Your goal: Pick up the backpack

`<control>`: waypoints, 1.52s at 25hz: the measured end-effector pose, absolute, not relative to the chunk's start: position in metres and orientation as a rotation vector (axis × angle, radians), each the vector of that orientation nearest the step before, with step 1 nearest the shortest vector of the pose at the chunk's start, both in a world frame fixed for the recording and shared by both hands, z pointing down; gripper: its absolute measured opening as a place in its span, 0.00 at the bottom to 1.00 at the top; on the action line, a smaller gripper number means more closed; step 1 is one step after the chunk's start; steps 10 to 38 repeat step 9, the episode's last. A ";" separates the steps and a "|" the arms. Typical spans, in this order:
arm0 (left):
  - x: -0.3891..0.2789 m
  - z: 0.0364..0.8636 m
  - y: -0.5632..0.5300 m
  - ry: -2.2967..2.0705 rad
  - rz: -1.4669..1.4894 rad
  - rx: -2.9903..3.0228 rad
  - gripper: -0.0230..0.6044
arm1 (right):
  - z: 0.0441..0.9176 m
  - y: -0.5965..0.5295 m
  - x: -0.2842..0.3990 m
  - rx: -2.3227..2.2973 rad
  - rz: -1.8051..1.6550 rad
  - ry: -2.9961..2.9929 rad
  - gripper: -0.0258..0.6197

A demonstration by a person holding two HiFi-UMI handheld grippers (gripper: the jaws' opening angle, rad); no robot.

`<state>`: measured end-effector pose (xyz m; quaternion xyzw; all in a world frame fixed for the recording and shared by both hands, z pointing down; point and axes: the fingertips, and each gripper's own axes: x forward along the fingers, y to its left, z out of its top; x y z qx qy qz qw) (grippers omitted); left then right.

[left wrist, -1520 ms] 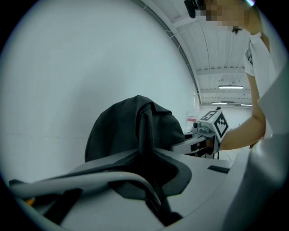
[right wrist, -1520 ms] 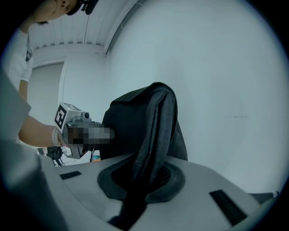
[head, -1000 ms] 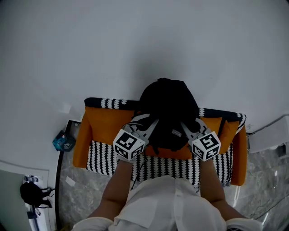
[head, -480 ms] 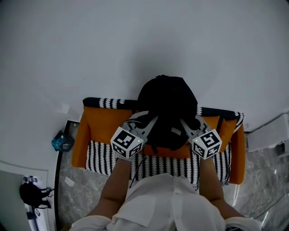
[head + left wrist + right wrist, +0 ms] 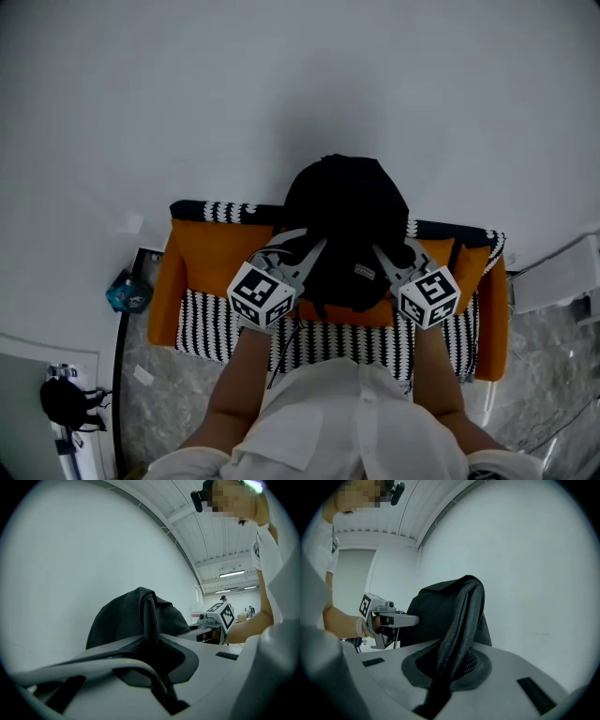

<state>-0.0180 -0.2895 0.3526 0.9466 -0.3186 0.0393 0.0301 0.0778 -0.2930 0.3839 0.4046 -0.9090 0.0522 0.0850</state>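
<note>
While left claw (image 5: 309, 251) and right claw (image 5: 384, 255) stay clamped, backpack (image 5: 347, 211) hardly moves.

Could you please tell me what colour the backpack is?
The backpack is black; the head view shows it best.

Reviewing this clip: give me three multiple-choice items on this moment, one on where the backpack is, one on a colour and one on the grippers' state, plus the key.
1. Where is the backpack?
A. Between the left gripper and the right gripper, at the sofa
B. On the floor
C. On the person's back

2. What colour are the sofa's cushions?
A. Green
B. Orange
C. Grey

3. How do the grippers stand?
A. Both open and empty
B. Only the left shut
C. Each shut on a strap

Key:
1 A, the head view shows it between them.
2 B, the seat and arms are orange.
3 C, each gripper view shows a strap pinched in its jaws.
</note>
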 end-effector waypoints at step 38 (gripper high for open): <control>-0.013 0.349 -0.288 -0.976 0.110 2.923 0.10 | 0.381 -0.292 0.083 1.206 0.149 -2.716 0.10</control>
